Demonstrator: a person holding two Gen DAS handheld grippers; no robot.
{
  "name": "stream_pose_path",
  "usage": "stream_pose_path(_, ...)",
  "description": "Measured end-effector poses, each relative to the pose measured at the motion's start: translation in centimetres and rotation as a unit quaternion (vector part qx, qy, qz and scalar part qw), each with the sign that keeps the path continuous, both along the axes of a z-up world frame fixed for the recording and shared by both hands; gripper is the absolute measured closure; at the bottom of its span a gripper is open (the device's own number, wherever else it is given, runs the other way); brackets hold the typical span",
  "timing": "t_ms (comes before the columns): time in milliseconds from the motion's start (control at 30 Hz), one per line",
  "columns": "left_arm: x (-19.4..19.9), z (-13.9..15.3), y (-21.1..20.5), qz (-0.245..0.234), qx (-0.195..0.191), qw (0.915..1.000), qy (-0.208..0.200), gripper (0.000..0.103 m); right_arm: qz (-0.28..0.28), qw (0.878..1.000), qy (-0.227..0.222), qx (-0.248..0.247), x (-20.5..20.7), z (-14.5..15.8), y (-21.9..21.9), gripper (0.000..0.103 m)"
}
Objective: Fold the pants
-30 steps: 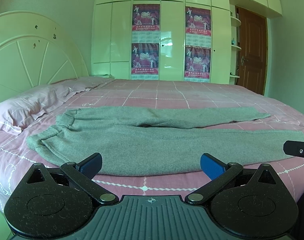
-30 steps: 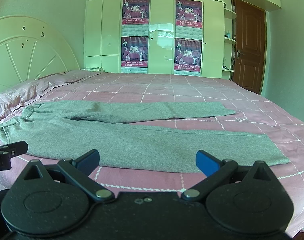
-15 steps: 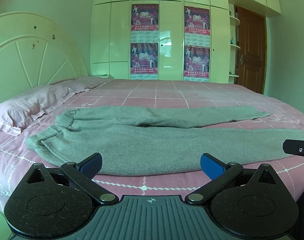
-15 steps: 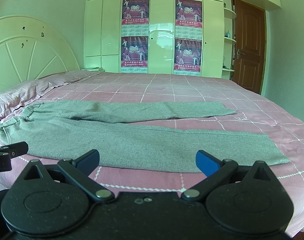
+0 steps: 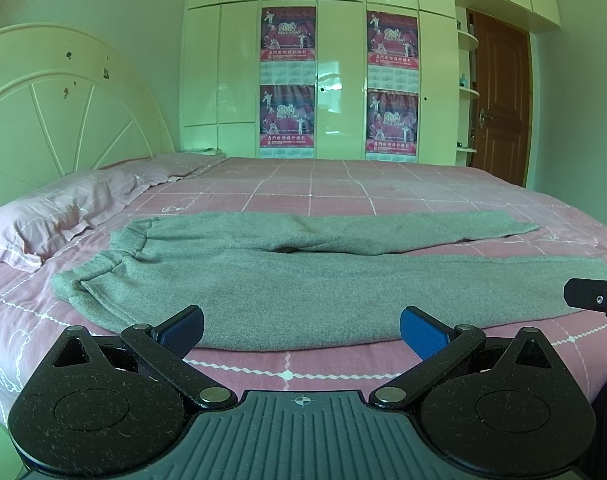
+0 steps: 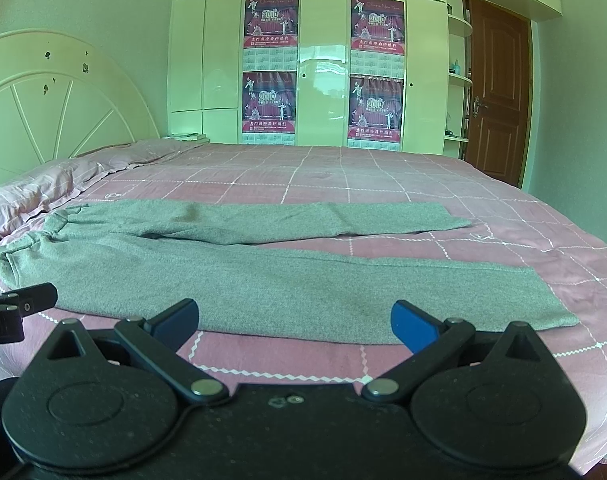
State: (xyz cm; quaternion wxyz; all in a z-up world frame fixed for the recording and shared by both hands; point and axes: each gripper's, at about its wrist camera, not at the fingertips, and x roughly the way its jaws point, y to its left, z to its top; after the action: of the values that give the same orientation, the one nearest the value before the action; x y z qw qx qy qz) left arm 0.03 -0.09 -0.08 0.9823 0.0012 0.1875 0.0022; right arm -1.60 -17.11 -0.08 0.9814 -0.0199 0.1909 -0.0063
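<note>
I have both claws spread wide, left claw point(image 5: 301, 326) and right claw point(image 6: 295, 320), gripping nothing. The grey pants point(image 5: 303, 280) lie flat across the bed point(image 5: 343, 176), waistband left. Soft, limp knit, I judge; I'd pinch waistband and hem.

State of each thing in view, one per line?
Pants: spread flat on the bed, unfolded, legs apart.
Left gripper: open, empty.
Right gripper: open, empty.
Door: closed.
Wardrobe: doors shut.
Pillow: lying by the headboard.
</note>
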Motion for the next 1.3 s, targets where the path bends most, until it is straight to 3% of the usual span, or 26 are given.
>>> stream_pose_path(433, 0.2, -0.1, 0.0, 0.0, 0.001, 1.0, 0.001, 0.0, 0.0, 1.0, 0.001, 0.001, 0.0, -0.1, 0.0, 0.006)
stream_pose_path(767, 2.6, 0.1, 3.6, 0.006, -0.04, 0.9987, 0.031, 0.0, 0.033, 0.998, 0.028, 0.044, 2.0, 1.2, -1.6, 0.006)
stream_pose_path(867, 4.7, 0.5, 6.4, 0.013, -0.071, 0.9971, 0.026, 0.0, 0.05, 0.997, 0.024, 0.048, 3.7, 2.4, -1.9, 0.006)
stream_pose_path(1100, 14.0, 2.1, 14.0, 0.032, -0.034, 0.9973, 0.057, 0.0, 0.121, 0.992, -0.015, 0.042, 11.8, 6.6, -2.2, 0.008)
stream_pose_path(1200, 18.2, 2.6, 17.8, 0.056, -0.027, 0.9965, 0.056, 0.0, 0.135, 0.99, 0.001, 0.051, 16.6, 7.6, -2.1, 0.008)
stream_pose_path(1300, 22.8, 2.6, 21.2, 0.072, -0.019, 0.9953, 0.062, 0.0, 0.144, 0.988, 0.02, 0.044, 21.5, 7.9, -1.2, 0.017)
